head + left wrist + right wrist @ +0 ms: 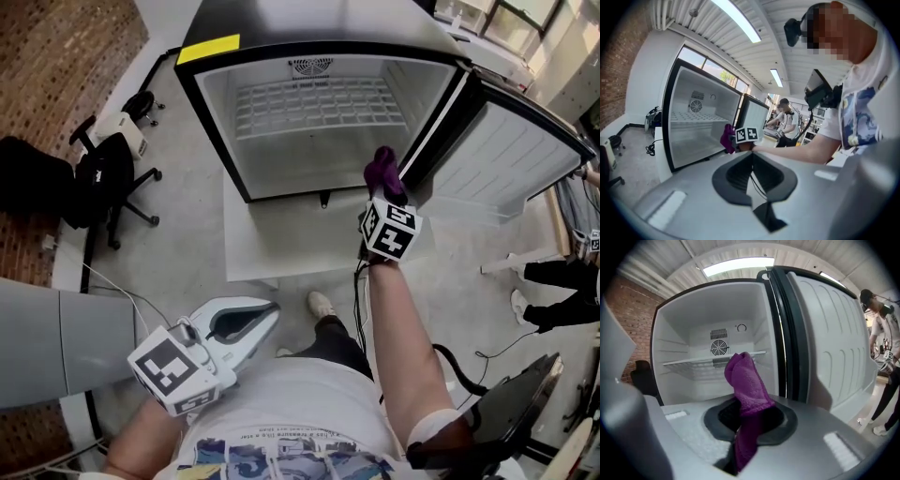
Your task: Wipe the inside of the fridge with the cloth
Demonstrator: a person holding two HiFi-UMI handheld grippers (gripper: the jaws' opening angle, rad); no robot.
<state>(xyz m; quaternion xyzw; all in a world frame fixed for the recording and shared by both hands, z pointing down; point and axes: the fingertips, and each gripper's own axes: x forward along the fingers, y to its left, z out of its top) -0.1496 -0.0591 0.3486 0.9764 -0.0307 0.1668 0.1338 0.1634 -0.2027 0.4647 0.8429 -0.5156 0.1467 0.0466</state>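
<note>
The small fridge (217, 112) stands open on a low white platform (281, 246), with its door (525, 155) swung out to the right and a wire shelf (319, 101) inside. My right gripper (384, 187) is shut on a purple cloth (382, 167) and hovers just in front of the fridge's lower right corner, outside the cavity. In the right gripper view the cloth (746, 380) stands up between the jaws of that gripper (747, 418), facing the fridge's interior. My left gripper (268, 317) is held low near my body, shut and empty (751, 157).
A black office chair (105, 176) stands on the floor at the left, near the brick wall. A grey block (56, 345) is at my left. A person's legs (553, 279) show beyond the open door on the right. A black cable (360, 300) runs across the floor.
</note>
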